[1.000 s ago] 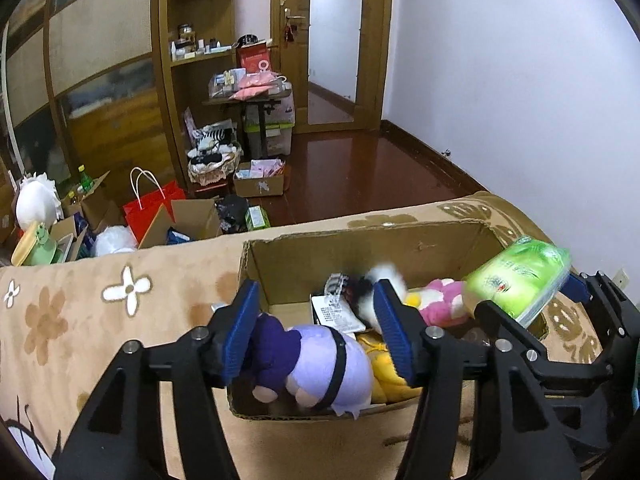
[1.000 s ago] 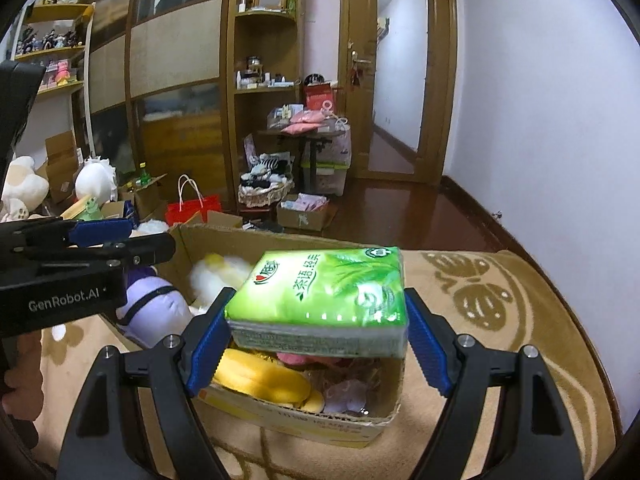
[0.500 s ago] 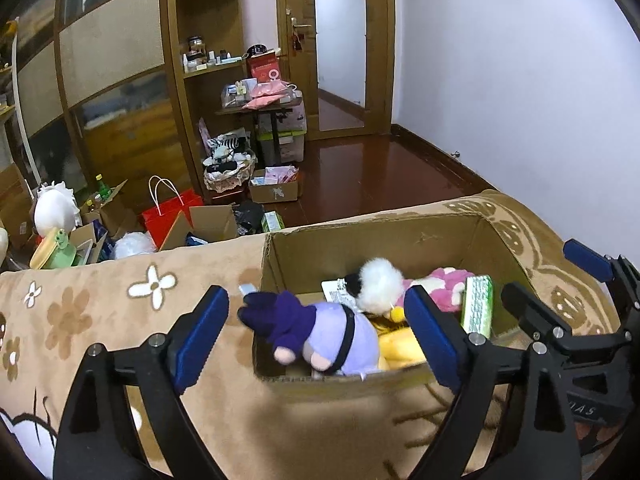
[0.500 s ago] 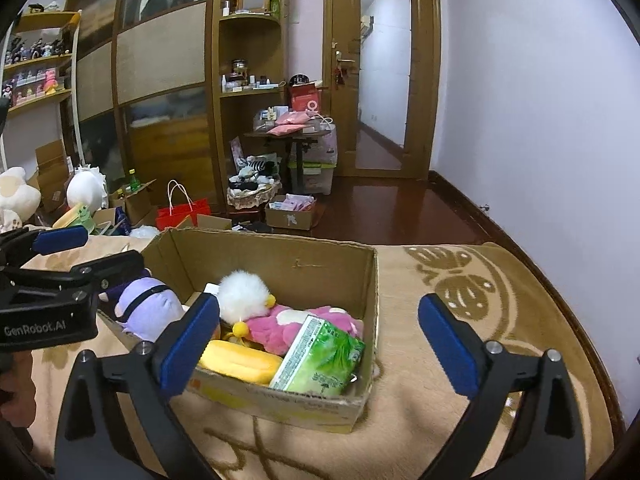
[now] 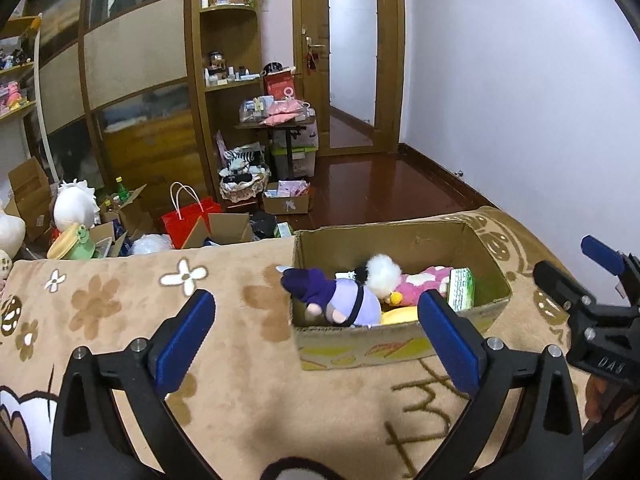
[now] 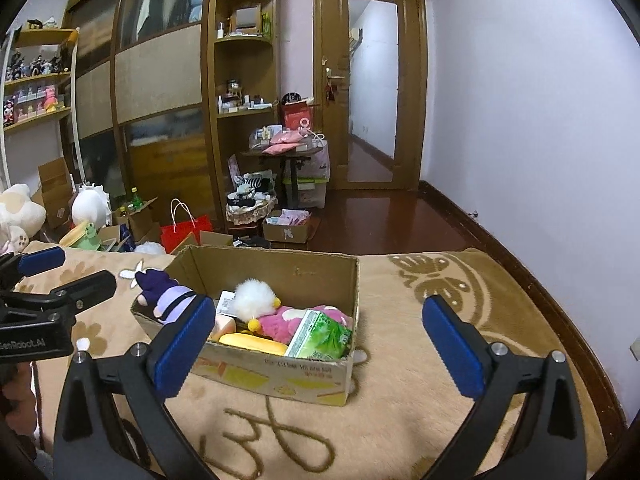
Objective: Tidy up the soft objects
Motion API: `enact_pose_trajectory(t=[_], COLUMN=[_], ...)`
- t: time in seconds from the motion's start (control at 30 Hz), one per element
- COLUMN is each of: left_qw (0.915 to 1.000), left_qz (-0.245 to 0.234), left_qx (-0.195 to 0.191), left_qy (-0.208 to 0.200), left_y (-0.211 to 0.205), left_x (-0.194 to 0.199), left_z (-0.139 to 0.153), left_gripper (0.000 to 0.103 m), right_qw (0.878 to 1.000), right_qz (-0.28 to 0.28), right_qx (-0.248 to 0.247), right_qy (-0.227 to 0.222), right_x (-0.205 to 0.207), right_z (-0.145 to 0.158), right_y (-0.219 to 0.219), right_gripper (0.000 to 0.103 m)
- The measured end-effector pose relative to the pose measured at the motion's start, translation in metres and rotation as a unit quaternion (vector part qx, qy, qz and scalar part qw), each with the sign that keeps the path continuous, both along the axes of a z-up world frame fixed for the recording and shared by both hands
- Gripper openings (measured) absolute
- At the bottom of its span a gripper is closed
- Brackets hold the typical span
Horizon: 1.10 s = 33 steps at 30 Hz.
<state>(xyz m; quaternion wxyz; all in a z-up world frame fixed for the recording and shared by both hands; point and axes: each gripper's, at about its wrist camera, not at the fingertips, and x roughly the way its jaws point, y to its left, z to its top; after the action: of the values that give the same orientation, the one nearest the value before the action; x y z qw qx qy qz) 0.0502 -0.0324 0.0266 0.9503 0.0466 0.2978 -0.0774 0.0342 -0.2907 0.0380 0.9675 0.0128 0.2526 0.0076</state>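
Both hand-held grippers have let go and backed off since the earlier frame: purple plush and green tissue pack were between the pads then, now both lie in the box.

Left hand-held gripper (image 5: 316,330): jaws opening, near full spread, nothing between them, over the tan patterned blanket (image 5: 120,300) short of the box.

Open brown cardboard box (image 6: 320,272) sits on the blanket as the collecting bin. At its left end, the purple plush doll (image 5: 340,300) hangs over the rim, likely dropped at the nearest edge. Then white fluffy plush (image 6: 254,300), pink plush (image 6: 284,320), yellow plush (image 6: 254,345), and the green tissue pack (image 6: 320,336) leaning at the right wall.

Right hand-held gripper (image 6: 316,344): wide apart, empty, free for another item.
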Motion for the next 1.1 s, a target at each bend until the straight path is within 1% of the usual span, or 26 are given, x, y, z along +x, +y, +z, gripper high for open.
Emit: enact_pose_trajectory(t=[0.4, 0.63, 0.83, 1.1], left_qw=[0.9997, 0.9994, 0.9992, 0.9992], left_qz=[0.02, 0.023, 0.022, 0.021], left_qx=[0.007, 0.002, 0.005, 0.006], left_qy=[-0.014, -0.026, -0.031, -0.032], left_y=[0.019, 0.027, 0.028, 0.03], left_x=[-0.053, -0.076, -0.082, -0.083], left_z=[0.004, 0.01, 0.01, 0.008], left_gripper=[0.101, 0.101, 0.101, 0.101], right_qw=[1.0, 0.999, 0.999, 0.999], right_qz=[-0.007, -0.016, -0.028, -0.034], right_qx=[-0.004, -0.012, -0.011, -0.011], right_qy=[-0.022, -0.03, -0.034, -0.039], right_x=[-0.051, -0.077, -0.09, -0.095], right_z=[0.022, 0.029, 0.03, 0.03], right_y=[-0.002, 0.0, -0.002, -0.004], right_gripper=[0.103, 0.103, 0.103, 0.103])
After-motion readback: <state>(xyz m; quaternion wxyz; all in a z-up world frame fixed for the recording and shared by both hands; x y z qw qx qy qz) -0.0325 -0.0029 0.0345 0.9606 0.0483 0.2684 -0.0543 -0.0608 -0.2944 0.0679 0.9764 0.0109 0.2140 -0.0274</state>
